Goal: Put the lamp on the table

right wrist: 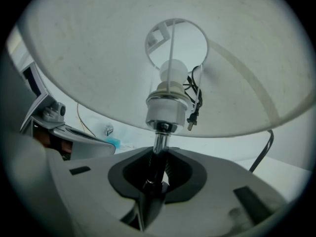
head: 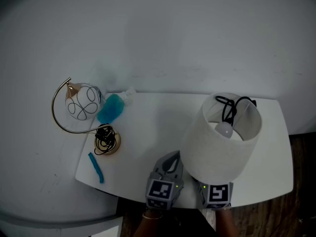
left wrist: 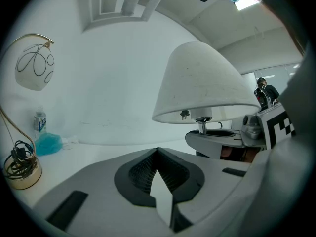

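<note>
Over the tabletop (head: 148, 132), my right tool (right wrist: 155, 177) pinched the lamp (head: 222, 142) by its stem, apparently not yet released, while my left tool (left wrist: 159, 174) sat pressed together, empty.

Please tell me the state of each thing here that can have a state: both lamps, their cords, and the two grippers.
white lamp, upright, held by its stem, bulb unlit
its cord, bundled in the shade top, unplugged
small gold lamp, standing on the table, unlit, cord coiled on its base
left gripper, shut, empty
right gripper, shut on the white lamp's stem
</note>
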Demonstrator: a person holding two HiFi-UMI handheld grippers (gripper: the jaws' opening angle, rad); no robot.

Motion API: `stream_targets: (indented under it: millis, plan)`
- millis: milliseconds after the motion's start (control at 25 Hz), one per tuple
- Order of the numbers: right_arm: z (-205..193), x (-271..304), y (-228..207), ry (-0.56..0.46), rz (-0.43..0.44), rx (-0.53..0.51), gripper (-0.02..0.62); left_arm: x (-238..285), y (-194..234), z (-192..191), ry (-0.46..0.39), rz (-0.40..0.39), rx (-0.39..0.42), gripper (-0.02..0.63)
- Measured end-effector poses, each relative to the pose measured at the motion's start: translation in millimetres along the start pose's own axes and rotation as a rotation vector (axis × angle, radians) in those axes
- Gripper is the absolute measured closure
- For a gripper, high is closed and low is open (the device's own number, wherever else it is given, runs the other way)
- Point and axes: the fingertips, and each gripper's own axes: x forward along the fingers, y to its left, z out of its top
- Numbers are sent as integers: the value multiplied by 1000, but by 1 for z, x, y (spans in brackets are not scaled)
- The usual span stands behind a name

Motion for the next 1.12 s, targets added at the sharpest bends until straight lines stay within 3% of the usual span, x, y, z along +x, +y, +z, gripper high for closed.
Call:
stream_targets:
  millis: [320,1120]
  plan:
    - [-7,-2,-1,50,20,-36,531,3,-1,-2,2,-6,-4,600]
    - [-20,-20,4,57,56,-106,531,2,-24,-9,-1,-30,13,600]
